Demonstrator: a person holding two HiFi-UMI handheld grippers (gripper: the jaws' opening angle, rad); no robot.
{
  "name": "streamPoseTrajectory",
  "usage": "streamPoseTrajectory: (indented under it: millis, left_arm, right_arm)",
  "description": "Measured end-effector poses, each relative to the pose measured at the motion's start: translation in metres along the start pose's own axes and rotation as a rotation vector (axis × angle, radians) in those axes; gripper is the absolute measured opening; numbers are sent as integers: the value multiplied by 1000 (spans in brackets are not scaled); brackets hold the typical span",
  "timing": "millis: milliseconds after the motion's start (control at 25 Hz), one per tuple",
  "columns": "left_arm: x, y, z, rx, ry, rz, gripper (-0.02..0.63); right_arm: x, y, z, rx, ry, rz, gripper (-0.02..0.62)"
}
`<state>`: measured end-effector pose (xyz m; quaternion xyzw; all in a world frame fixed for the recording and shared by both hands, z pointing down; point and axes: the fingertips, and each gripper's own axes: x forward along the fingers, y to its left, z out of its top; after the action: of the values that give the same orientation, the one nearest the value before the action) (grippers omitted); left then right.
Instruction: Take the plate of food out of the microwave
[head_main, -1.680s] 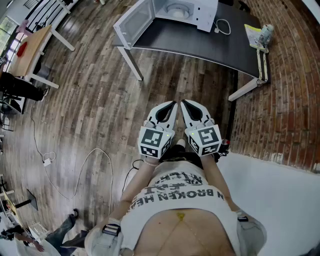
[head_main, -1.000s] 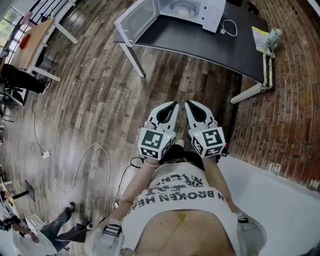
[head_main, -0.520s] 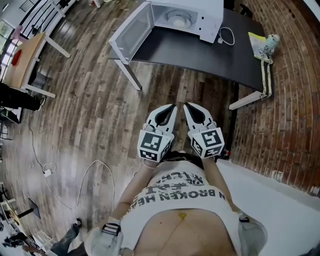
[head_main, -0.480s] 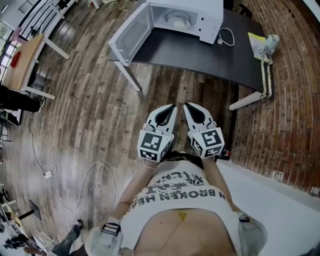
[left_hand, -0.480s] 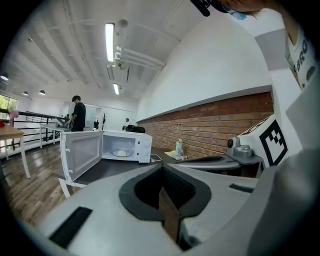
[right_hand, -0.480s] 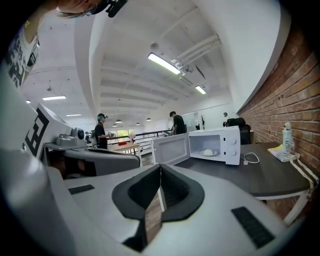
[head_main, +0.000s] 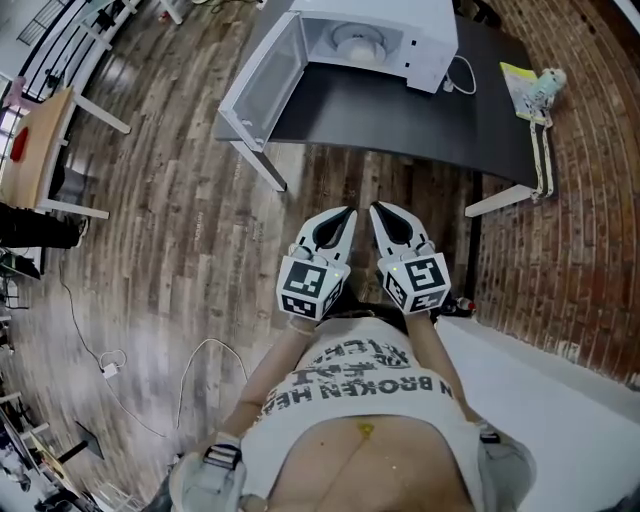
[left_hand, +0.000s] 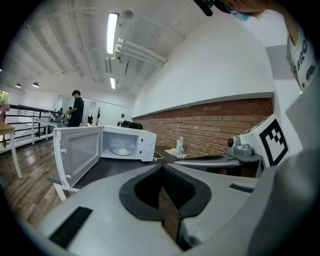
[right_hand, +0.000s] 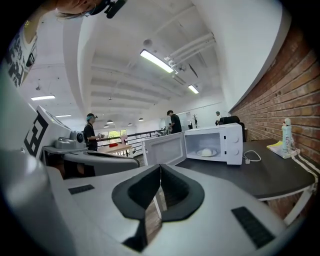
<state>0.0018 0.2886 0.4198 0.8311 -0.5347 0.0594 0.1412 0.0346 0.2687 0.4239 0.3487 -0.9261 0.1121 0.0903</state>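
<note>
A white microwave (head_main: 375, 40) stands on a dark table (head_main: 400, 105) at the top of the head view, its door (head_main: 258, 85) swung open to the left. Inside it lies a white plate of food (head_main: 355, 40), also seen as a pale mound on the plate (left_hand: 121, 151) and on the plate (right_hand: 205, 152) in the two gripper views. My left gripper (head_main: 346, 212) and right gripper (head_main: 378, 208) are side by side over the wood floor, well short of the table. Both point toward the microwave. Both are shut with nothing between the jaws.
A white cable (head_main: 462, 75) trails from the microwave. A small bottle on yellow paper (head_main: 540, 82) sits at the table's right end, by the brick wall (head_main: 560, 230). A wooden table (head_main: 40, 150) stands far left; a cord (head_main: 110, 370) lies on the floor. People stand far behind.
The table and microwave have come closer and lower in the head view as the person walks toward them. Both grippers stay shut, side by side in front of the body.
</note>
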Motion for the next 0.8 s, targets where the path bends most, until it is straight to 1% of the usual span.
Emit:
streamPoseTrajectory:
  millis: [160, 320, 440, 640, 800]
  left_arm:
    - [-2, 20, 3, -2, -4, -14, 6]
    - [-4, 36, 6, 14, -11, -22, 6]
    - [-4, 42, 7, 7, -16, -32, 6]
    - [-1, 48, 12, -6, -30, -44, 6]
    - [6, 54, 13, -20, -32, -37, 6]
  right_arm:
    - [18, 5, 2, 22, -7, -24, 9]
    - [30, 16, 4, 7, -10, -48, 9]
    - [33, 19, 3, -1, -2, -60, 9]
    - [36, 14, 3, -1, 10, -90, 9]
    - [45, 6, 3, 2, 17, -84, 9]
